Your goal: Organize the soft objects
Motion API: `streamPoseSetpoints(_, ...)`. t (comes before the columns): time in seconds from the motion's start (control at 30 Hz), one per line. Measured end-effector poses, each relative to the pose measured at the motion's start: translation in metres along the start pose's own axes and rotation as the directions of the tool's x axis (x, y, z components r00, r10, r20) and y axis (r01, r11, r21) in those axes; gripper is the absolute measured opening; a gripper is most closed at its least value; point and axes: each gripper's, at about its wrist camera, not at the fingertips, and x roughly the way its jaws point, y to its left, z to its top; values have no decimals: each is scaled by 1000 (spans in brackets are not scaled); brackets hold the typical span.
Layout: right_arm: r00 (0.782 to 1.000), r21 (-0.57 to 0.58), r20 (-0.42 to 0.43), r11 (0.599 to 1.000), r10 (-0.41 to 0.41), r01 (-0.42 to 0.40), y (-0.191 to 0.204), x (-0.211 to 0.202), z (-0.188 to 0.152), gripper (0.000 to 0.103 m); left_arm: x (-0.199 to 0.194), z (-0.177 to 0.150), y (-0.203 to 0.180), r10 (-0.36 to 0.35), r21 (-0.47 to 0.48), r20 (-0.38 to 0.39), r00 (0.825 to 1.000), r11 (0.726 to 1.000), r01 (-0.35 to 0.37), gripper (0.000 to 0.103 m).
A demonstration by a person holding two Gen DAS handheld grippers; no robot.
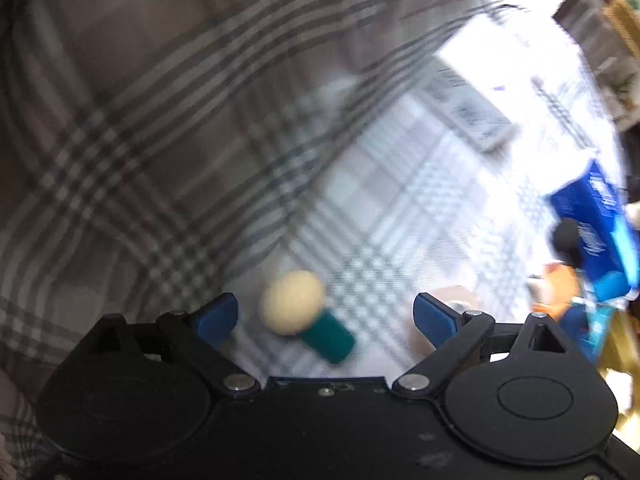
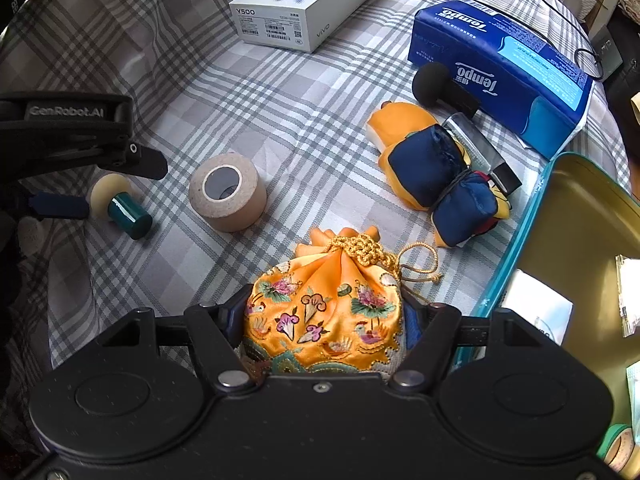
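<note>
My right gripper (image 2: 324, 316) is shut on an orange embroidered drawstring pouch (image 2: 324, 312), held just left of an open teal tin (image 2: 516, 256). My left gripper (image 1: 326, 312) is open, its blue pads on either side of a cream sponge with a green handle (image 1: 304, 312); in the right wrist view the sponge (image 2: 120, 204) lies on the plaid bedsheet beside the left gripper (image 2: 80, 188). An orange and navy soft toy (image 2: 436, 172) lies ahead on the sheet. A black foam microphone (image 2: 436, 82) rests behind it.
A tan tape roll (image 2: 228, 192) stands between sponge and pouch. A white phone box (image 2: 304, 4) and a blue Tempo tissue pack (image 2: 500, 64) lie at the back. The tin holds paper packets (image 2: 536, 308). A black cable (image 2: 540, 20) runs behind the tissues.
</note>
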Motion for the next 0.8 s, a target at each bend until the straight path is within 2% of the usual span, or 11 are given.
streamPoseSetpoints(0.1,1000,-2,2,1000,-2,2,1,0,0,67,5,5,10,158,-26,-3,987,987,-158,97)
streamPoseSetpoints(0.17,1000,-2,5,1000,0,0,2,0,1,67,5,5,17,200,-55,-11,980,978,-200,97)
streamPoseSetpoints(0.3,1000,-2,12,1000,2,-2,2,-2,1,67,-12,0,17,138,-53,11,990,989,-138,97)
streamPoseSetpoints(0.4,1000,-1,14,1000,1,-1,2,-3,0,67,-23,-5,7,78,-22,26,997,997,-78,97)
streamPoseSetpoints(0.5,1000,4,11,1000,-5,5,1,-2,0,67,-29,-15,-4,54,21,42,998,998,-55,97)
streamPoseSetpoints(0.63,1000,3,8,1000,-9,9,2,-1,1,67,-24,-17,-13,27,44,22,999,999,-28,72)
streamPoseSetpoints(0.67,1000,3,7,1000,-9,9,2,-1,1,67,-21,-17,-15,20,47,15,1000,999,-21,71)
streamPoseSetpoints(0.73,1000,3,4,1000,-8,8,2,0,1,67,-19,-21,-19,8,74,16,1000,997,-10,72)
streamPoseSetpoints(0.8,1000,3,1,1000,-7,7,2,1,1,67,-14,-24,-29,6,132,22,1000,991,-8,80)
